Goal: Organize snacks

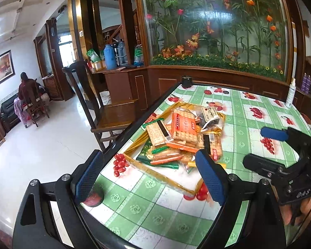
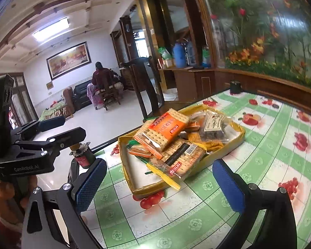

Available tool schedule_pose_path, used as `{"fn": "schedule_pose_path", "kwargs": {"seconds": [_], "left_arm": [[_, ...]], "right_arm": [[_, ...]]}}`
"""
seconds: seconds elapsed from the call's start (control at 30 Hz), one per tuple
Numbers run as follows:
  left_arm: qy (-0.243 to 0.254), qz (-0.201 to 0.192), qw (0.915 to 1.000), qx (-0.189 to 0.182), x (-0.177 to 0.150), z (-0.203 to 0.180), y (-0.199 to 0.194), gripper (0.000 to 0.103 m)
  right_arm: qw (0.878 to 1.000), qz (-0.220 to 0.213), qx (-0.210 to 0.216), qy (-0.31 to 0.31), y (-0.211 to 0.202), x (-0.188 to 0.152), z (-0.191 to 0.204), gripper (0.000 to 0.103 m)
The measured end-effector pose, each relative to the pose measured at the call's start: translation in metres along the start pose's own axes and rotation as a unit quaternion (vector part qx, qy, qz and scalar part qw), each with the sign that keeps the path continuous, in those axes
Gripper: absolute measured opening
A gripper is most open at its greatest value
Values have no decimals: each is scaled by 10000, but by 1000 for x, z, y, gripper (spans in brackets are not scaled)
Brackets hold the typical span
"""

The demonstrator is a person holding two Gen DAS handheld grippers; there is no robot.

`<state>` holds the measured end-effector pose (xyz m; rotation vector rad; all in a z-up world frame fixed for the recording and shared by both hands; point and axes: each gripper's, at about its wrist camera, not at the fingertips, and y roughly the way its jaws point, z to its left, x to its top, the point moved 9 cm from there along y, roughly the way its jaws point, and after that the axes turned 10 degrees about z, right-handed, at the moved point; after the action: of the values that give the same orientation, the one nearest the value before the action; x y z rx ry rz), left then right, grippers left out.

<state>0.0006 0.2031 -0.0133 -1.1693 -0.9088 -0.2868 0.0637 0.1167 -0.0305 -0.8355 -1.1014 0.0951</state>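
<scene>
- Far left, off the table: a wooden chair (image 1: 105, 112) stands close to the table edge, and a person (image 2: 100, 76) sits well back in the room, clear of the work.
- Left gripper (image 1: 153, 178) hangs low over the near table edge, jaws spread wide with nothing between the blue pads. My read is that this stance is ready to take a packet.
- Centre: the gold tray (image 2: 134, 186) sits on the green checked tablecloth (image 1: 147, 213), near the left edge. The snacks are heaped inside it: an orange cracker pack (image 2: 165, 131) on top, a dark-banded cracker pack (image 2: 184, 157) under it poking over the near rim, and a dark packet with a white label (image 2: 215, 124) at the far end.
- The pile is loose and overlapping. It fits a tidy-up midway or a finished gathering; I can't tell which.
- Right gripper (image 2: 161, 184) faces the tray's near corner, jaws also wide apart and empty.
- In the way: mainly each gripper to the other, side by side.
- Far right: a white spray bottle (image 1: 290, 94) stands well apart.
</scene>
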Motion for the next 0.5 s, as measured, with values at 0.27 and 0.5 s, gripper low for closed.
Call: {"fn": "schedule_pose_path", "kwargs": {"seconds": [0.27,0.5], "left_arm": [[30,-147,9999,-6,-11,4,-18,91],[78,-221,9996,-165,-16,2,-29,91]], "right_arm": [[9992,99,-178,-354,-3,-2,9,103],[9950,190,-386,-900,-2,3,24,103]]}}
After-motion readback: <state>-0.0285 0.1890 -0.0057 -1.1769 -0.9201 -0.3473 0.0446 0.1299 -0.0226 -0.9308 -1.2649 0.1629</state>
